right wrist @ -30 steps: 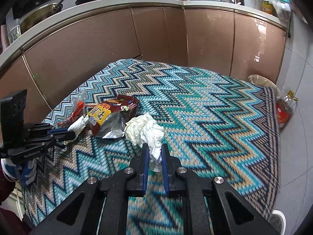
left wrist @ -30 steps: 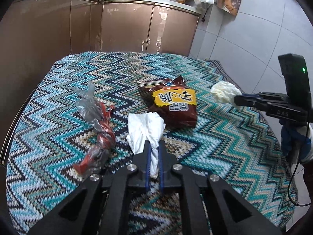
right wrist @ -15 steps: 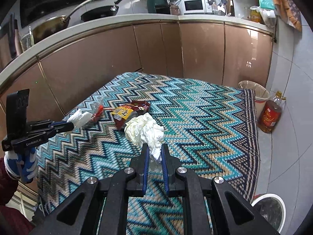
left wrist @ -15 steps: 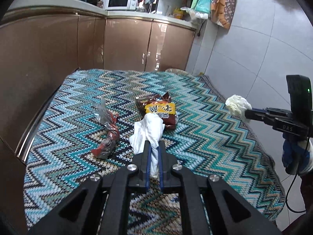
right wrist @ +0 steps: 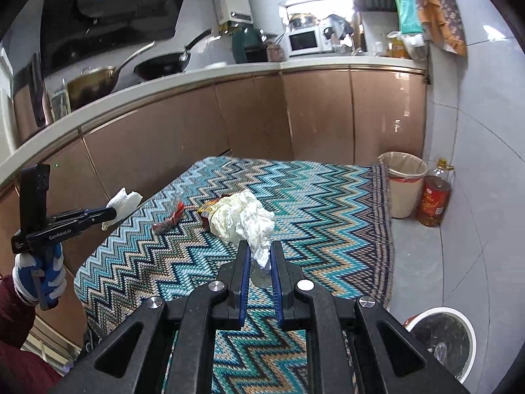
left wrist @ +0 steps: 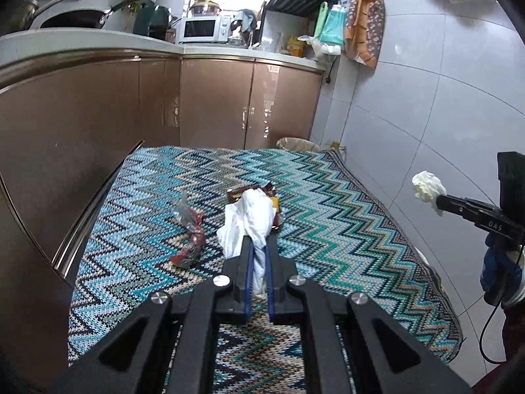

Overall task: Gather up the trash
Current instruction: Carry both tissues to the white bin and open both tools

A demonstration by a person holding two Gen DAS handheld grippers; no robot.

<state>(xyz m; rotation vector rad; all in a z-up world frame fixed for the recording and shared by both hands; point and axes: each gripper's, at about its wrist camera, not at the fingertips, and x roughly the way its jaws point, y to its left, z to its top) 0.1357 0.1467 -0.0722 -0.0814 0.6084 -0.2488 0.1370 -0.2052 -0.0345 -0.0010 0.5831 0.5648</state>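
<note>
We hold both loads higher than before; bench (left wrist: 328, 197) farther below. Left gripper (left wrist: 257, 259) clamps white tissue (left wrist: 252, 216). Right gripper (right wrist: 259, 262) clamps cream paper wad (right wrist: 242, 213). Snack bag (left wrist: 275, 202) and red wrapper (left wrist: 193, 236) stay on bench.

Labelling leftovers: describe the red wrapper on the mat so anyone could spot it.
On the zigzag mat, left of the snack bag, lies the red wrapper. It is long, twisted, with crinkly clear plastic at its far end; nothing grips it.
</note>
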